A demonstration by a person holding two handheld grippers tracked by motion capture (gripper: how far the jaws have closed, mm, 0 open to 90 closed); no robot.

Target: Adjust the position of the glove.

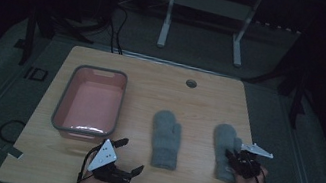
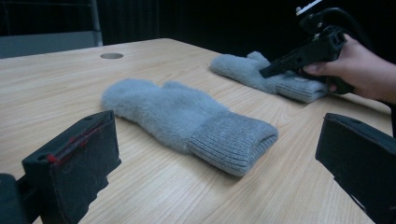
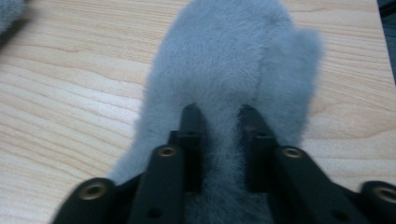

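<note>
high view: my left gripper (image 1: 128, 155) sits near table (image 1: 200, 98) front edge, jaws wide apart, nothing between, just in front of pink bin (image 1: 89, 103). middle mitten (image 1: 165, 138) lies flat, untouched. my right gripper (image 1: 232, 155) is down on right mitten (image 1: 225, 148), jaws narrowed, pinching its fleece. i can read no labels or writing on anything.

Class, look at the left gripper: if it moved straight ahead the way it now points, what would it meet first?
Most likely the knitted cuff of the nearer fluffy grey mitten, which lies on the wooden table between the open left gripper fingers' line of travel. Depth is uncertain, so it might skim over it.
</note>
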